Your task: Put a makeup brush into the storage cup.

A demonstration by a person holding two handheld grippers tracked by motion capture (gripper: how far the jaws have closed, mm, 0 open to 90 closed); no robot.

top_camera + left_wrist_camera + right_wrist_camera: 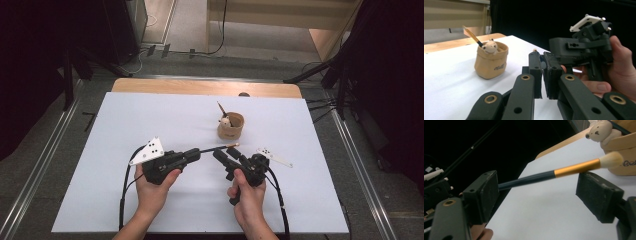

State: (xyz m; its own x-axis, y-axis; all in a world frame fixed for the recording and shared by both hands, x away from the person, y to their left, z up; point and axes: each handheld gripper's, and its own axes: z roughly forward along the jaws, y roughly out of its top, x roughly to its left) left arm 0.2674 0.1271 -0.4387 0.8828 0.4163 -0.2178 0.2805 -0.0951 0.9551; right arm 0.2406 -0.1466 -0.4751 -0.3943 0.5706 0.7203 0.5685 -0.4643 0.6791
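A makeup brush (217,148) with a dark handle, gold ferrule and pale bristles (610,160) is held level above the white table (150,120). My left gripper (196,153) is shut on its handle, and the jaws stand close together in the left gripper view (543,75). My right gripper (232,158) faces it from the right with its jaws wide apart. In the right gripper view the brush (574,168) crosses the gap of the right gripper (541,192), and neither pad touches it.
A tan cup (230,127) stands beyond the grippers at the table's middle. It holds a small bear figure (490,46) and a second brush (471,35) leaning left. Dark stands and cables flank the table, and a wooden edge (200,86) runs along the far side.
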